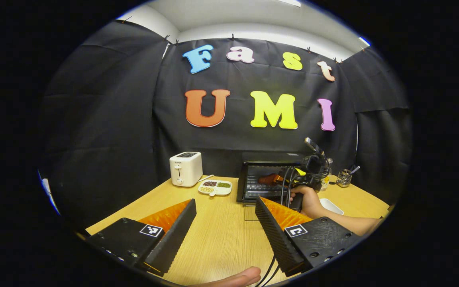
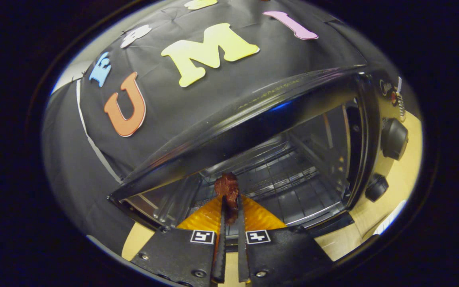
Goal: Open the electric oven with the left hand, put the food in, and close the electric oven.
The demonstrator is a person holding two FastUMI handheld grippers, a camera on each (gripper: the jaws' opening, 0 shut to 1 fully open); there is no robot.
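Toaster (image 1: 185, 168): a white two-slot unit is seen at the far left of the wooden table (image 1: 221, 235), well apart from the work.
Divided dish (image 1: 215, 187): a white dish of mixed grains is placed between the toaster and the oven; it is not involved.
Left gripper (image 1: 223, 229): it is held low over the table, fingers spread wide and nothing between them; released.
Electric oven (image 1: 267, 179): the door is judged open, the cavity and wire rack (image 2: 281, 179) being exposed in the right gripper view.
Food (image 2: 227, 191): a dark reddish-brown piece is pinched at the fingertips, at the oven mouth and above the front of the rack; whether it touches the rack cannot be told.
Right gripper (image 2: 230, 207): clenched on the food, both fingers pressed against it.
Holding hand (image 1: 311, 199): it is seen in the left gripper view, gripping the right gripper's handle in front of the oven.
Control knobs (image 2: 393, 139): located at the right side of the oven front, clear of the path.
Step in hand: insertion of the food is judged under way.
Recommended practice: the food should be carried deeper over the rack centre, lowered until supported, and only then let go; fingers should be withdrawn straight back.
Risk: an early release may drop the piece at the rack's front edge.
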